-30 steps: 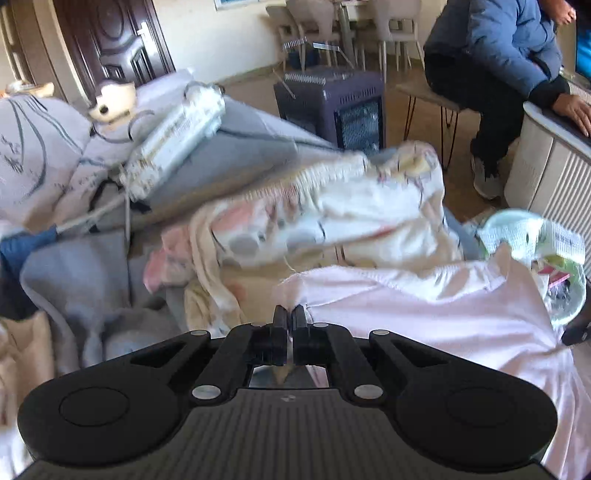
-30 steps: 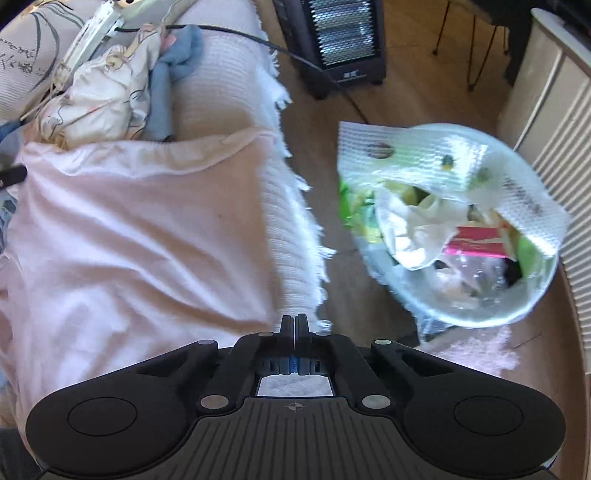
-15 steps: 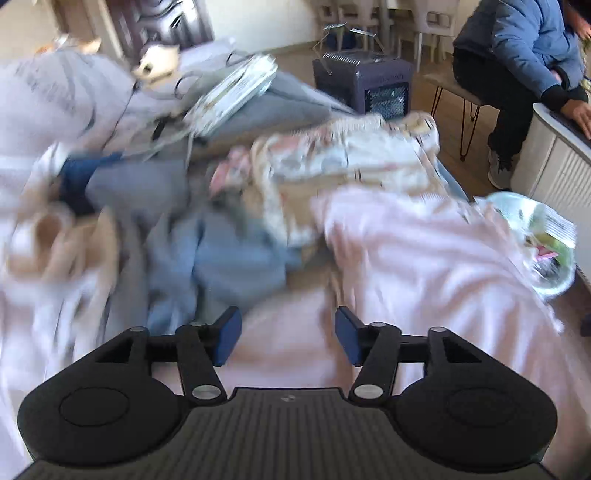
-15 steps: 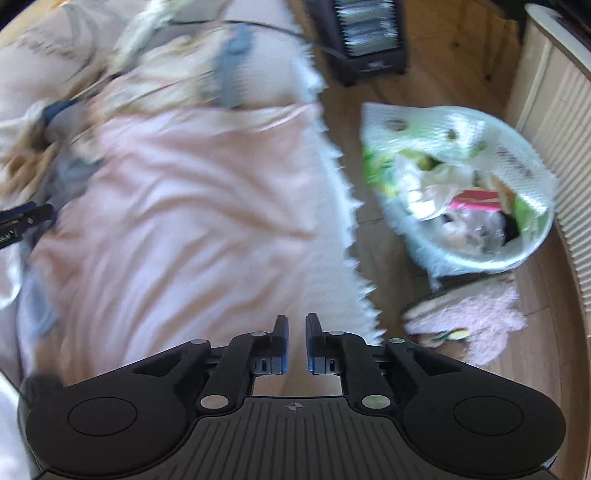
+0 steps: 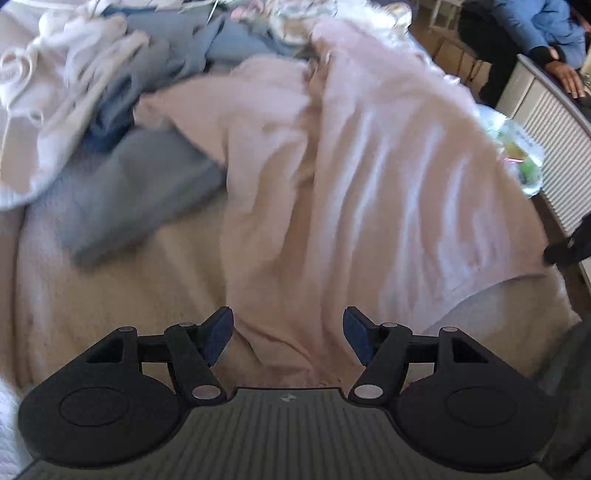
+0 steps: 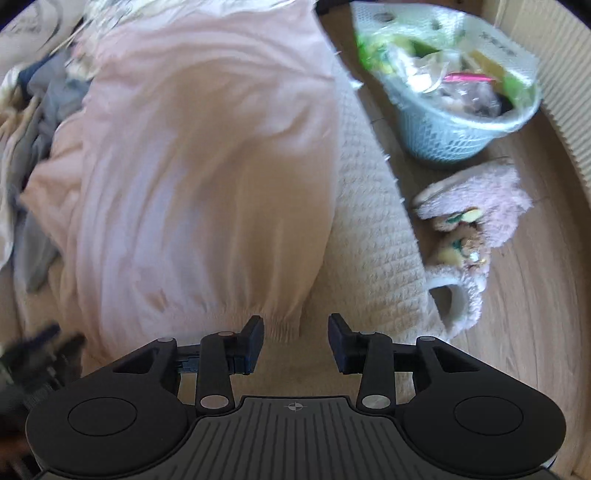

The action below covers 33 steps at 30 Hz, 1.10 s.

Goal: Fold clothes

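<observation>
A pale pink garment (image 5: pixel 369 177) lies spread over a cream knitted blanket (image 5: pixel 110 302) on the bed. It also shows in the right wrist view (image 6: pixel 199 177), with its ribbed hem nearest me. My left gripper (image 5: pixel 288 338) is open and empty above the garment's near end. My right gripper (image 6: pixel 295 341) is open and empty just in front of the ribbed hem, over the blanket (image 6: pixel 373 236). The left gripper shows blurred at the lower left of the right wrist view (image 6: pixel 40 354).
A heap of grey, blue and white clothes (image 5: pixel 110 92) lies on the left of the bed. A full waste basket (image 6: pixel 454 92) and pink fluffy slippers (image 6: pixel 476 221) sit on the wooden floor at the right. A seated person (image 5: pixel 532 33) is at the far right.
Both grippers were shut on the pink garment's far edge a second ago. They have let go, opened wide and drawn back to its near hem end.
</observation>
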Tool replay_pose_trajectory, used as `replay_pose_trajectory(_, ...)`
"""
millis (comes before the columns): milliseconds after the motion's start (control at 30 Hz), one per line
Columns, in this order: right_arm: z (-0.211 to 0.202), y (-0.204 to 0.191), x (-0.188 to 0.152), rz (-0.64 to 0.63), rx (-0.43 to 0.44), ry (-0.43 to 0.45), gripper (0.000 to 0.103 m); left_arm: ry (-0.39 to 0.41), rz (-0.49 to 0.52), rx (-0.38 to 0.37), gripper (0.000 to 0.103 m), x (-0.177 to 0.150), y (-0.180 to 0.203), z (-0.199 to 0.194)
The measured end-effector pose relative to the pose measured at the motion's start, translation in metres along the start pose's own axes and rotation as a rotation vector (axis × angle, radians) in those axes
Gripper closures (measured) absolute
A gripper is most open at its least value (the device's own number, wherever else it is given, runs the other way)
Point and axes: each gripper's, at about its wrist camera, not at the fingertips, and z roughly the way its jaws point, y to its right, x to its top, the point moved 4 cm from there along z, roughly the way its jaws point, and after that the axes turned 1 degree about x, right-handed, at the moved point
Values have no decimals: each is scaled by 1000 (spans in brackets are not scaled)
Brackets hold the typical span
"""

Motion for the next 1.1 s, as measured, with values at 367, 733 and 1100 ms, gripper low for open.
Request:
replay_pose_trajectory(367, 19, -25, -8, -116, -90, 25, 76, -34, -64, -48, 81, -18, -3, 17)
replay_pose_trajectory(733, -9, -28, -26, -253, -250, 48, 96, -54, 131, -105, 97, -17, 2, -13)
replay_pose_trajectory(1100, 9, -8, -23, -234, -365, -91, 94, -108, 150, -119, 71, -15, -16, -7)
